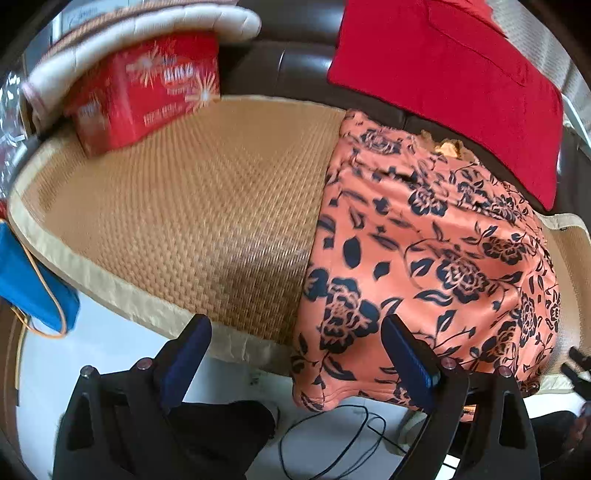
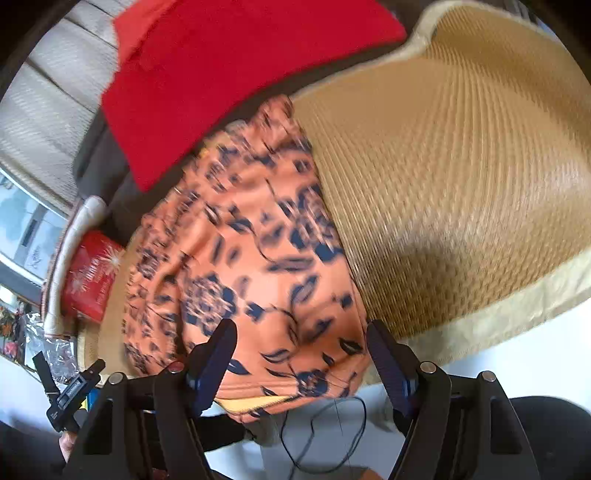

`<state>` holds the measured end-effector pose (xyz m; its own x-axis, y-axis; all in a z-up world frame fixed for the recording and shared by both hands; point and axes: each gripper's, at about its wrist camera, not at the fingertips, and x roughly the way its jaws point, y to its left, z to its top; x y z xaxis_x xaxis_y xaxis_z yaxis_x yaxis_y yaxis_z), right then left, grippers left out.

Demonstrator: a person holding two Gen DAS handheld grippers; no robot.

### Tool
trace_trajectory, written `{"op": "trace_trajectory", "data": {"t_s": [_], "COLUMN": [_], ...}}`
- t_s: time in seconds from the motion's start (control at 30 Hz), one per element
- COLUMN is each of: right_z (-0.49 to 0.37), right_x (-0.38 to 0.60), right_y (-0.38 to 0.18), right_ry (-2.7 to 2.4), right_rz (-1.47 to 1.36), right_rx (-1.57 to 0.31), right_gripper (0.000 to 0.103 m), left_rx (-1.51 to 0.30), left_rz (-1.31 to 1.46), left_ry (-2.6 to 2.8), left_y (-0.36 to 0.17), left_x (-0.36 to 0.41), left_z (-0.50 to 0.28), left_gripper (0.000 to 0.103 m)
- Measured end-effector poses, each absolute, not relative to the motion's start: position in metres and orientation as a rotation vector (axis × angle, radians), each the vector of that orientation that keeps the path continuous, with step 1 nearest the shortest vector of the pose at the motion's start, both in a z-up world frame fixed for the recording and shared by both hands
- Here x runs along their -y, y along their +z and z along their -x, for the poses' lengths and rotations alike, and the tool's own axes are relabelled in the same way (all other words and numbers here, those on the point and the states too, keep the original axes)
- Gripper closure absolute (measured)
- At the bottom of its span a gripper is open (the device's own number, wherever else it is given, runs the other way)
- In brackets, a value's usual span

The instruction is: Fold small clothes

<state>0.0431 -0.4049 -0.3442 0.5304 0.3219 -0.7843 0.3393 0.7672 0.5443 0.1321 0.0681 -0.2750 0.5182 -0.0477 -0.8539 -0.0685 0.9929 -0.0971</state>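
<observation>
An orange garment with a dark floral print (image 1: 424,258) lies spread on a woven straw mat (image 1: 184,206) on a dark sofa. Its near hem hangs over the mat's front edge. My left gripper (image 1: 295,325) stands open above that edge. Its right finger (image 1: 406,354) is over the garment's near left corner and its left finger (image 1: 184,354) is over the mat's border. In the right wrist view, blurred, the same garment (image 2: 240,258) fills the middle. My right gripper (image 2: 300,326) is open above the near hem, a finger on each side, with nothing gripped.
A red cloth (image 1: 443,74) leans on the sofa back behind the garment. A red printed box (image 1: 147,92) and a cream quilted pad (image 1: 147,29) sit at the mat's far left. A blue bag (image 1: 33,284) hangs at the left. A black cable (image 1: 332,435) lies on the white floor.
</observation>
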Motion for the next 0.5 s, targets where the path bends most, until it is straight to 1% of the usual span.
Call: {"op": "trace_trajectory", "data": {"t_s": [0.1, 0.13, 0.2, 0.23, 0.27, 0.3, 0.5], "right_z": [-0.048, -0.049, -0.048, -0.048, -0.047, -0.046, -0.045], "right_x": [0.401, 0.4, 0.399, 0.401, 0.405, 0.408, 0.415], "right_y": [-0.369, -0.375, -0.384, -0.388, -0.393, -0.397, -0.414], "right_ry": [-0.027, -0.029, -0.047, -0.071, -0.103, -0.12, -0.12], "right_rz": [-0.754, -0.767, -0.788, -0.795, -0.813, -0.834, -0.918], "right_rx": [-1.113, -1.122, -1.124, -1.126, -1.126, -1.124, -1.12], "right_gripper": [0.027, 0.027, 0.027, 0.027, 0.027, 0.027, 0.027], "left_rx": [-1.053, -1.059, -1.073, -1.087, -1.096, -1.103, -1.17], "left_rz": [0.141, 0.143, 0.143, 0.142, 0.142, 0.143, 0.2], "left_ry": [0.002, 0.0, -0.01, -0.015, -0.02, -0.025, -0.033], "left_y": [-0.29, -0.294, -0.301, -0.305, -0.307, -0.309, -0.328], "left_x": [-0.072, -0.073, -0.072, -0.072, -0.072, -0.072, -0.077], "left_z": [-0.133, -0.132, -0.132, -0.133, -0.134, -0.135, -0.138], "left_gripper": [0.01, 0.012, 0.023, 0.031, 0.033, 0.035, 0.035]}}
